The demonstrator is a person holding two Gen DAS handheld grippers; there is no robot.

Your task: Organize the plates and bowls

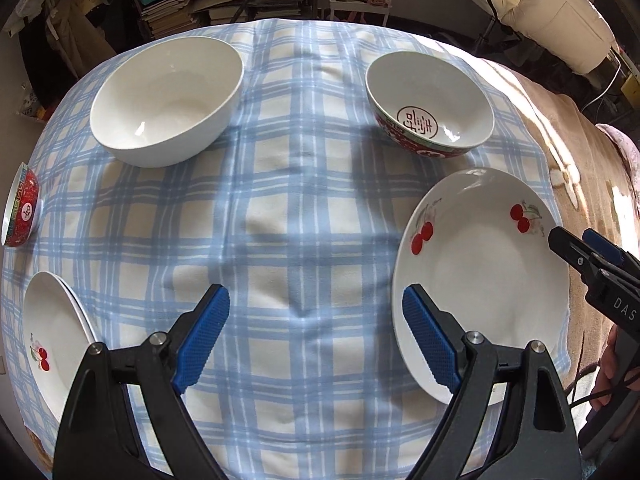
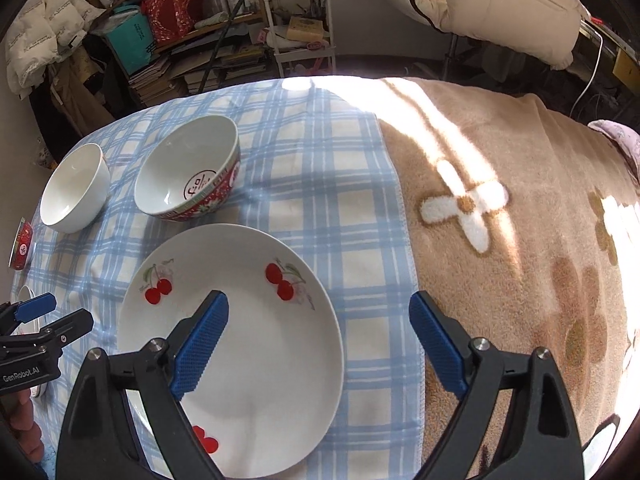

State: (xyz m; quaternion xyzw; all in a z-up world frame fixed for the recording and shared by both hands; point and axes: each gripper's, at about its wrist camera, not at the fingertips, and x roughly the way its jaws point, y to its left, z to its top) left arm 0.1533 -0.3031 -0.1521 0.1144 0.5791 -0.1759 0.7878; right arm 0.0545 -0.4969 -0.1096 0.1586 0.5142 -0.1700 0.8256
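Observation:
A white cherry-print plate [image 1: 484,280] [image 2: 256,344] lies on the blue checked cloth at the right. A red-patterned bowl [image 1: 430,104] [image 2: 188,170] stands behind it, a plain white bowl [image 1: 166,100] [image 2: 74,188] to its left. A small red bowl [image 1: 22,212] [image 2: 22,246] sits at the far left edge. A second cherry plate [image 1: 56,336] lies near left. My left gripper [image 1: 316,336] is open and empty above bare cloth between the plates. My right gripper [image 2: 318,340] is open and empty over the first plate's right rim.
The blue checked cloth [image 1: 304,208] covers a surface; a beige flowered blanket [image 2: 520,260] lies to its right in sunlight. Cluttered shelves with books [image 2: 192,60], a white cart [image 2: 298,20] and a padded jacket [image 2: 500,8] stand behind.

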